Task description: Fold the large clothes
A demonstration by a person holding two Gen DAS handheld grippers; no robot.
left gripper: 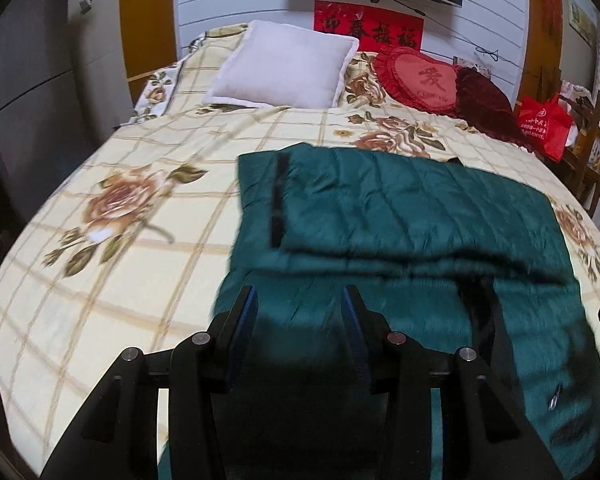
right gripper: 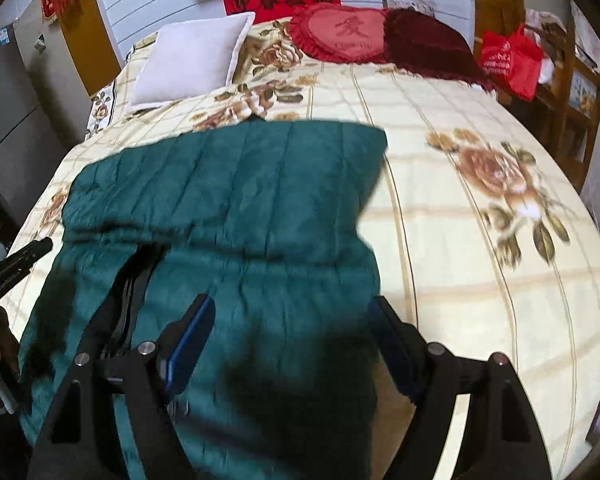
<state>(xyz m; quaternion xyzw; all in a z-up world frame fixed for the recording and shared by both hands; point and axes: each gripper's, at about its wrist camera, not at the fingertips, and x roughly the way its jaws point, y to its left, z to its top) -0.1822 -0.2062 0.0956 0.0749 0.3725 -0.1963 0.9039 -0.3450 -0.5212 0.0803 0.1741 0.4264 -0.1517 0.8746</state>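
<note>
A dark green quilted jacket lies flat on the bed, its far part folded back over the near part, a black zipper strip along its left fold. It also shows in the right wrist view. My left gripper is open and empty, hovering above the jacket's near left part. My right gripper is open and empty above the jacket's near right edge. The left gripper's tip shows at the left edge of the right wrist view.
The bed has a cream floral checked cover. A white pillow, a red heart cushion and a dark red cushion lie at the headboard. A red bag sits on a wooden shelf at right. A grey fridge stands at left.
</note>
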